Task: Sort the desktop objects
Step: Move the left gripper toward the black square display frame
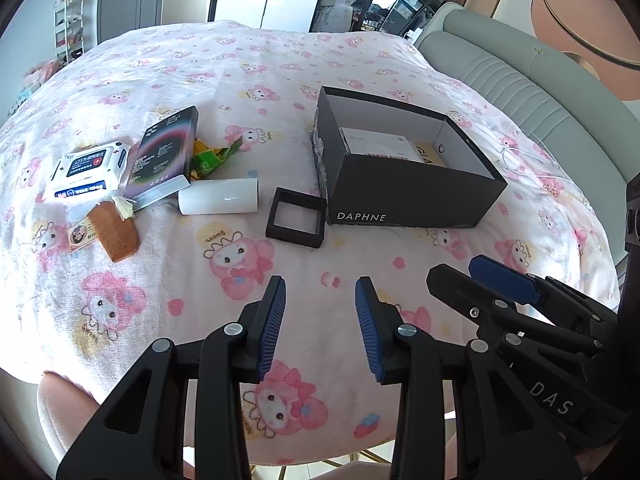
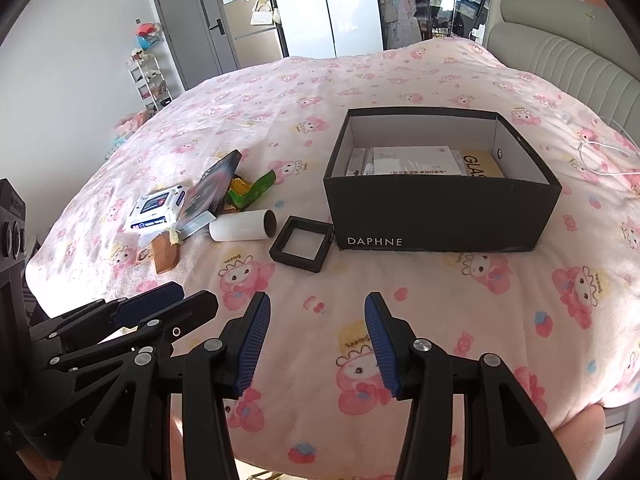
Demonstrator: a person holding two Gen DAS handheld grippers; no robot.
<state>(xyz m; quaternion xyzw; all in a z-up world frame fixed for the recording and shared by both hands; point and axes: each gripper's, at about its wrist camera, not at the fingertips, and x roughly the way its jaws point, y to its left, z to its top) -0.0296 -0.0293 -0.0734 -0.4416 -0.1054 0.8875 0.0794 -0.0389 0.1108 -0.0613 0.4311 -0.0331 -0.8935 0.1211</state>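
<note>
The left gripper (image 1: 320,328), black with ribbed blue pads, hangs above the near edge of a pink cartoon-print blanket (image 1: 280,80) with its fingers spread and nothing between them. The right gripper (image 2: 318,344), of the same make, hovers just beside it, likewise spread wide and holding nothing; each shows at the edge of the other's wrist view.

Ahead stands an open black cardboard shoebox marked DAPHNE (image 2: 440,216), upright on the blanket. Inside it lie flat white packets and a yellow one with large black lettering (image 2: 478,166), though how many pieces there are is hard to tell past the front wall.

Touching the shoebox's near left corner lies a small square black frame case with a clear window (image 1: 296,216). Just left of it a white cardboard tube (image 1: 218,197) lies on its side. Behind the tube a dark glossy flat carton (image 1: 166,152) leans tilted, with a crumpled green and yellow wrapper (image 1: 212,158) beside it. Further left sits a white and blue wet-wipe pack (image 1: 86,172), and nearer the edge a brown wooden comb with a pale tassel (image 1: 116,232) rests next to a small printed card (image 1: 78,236).
</note>
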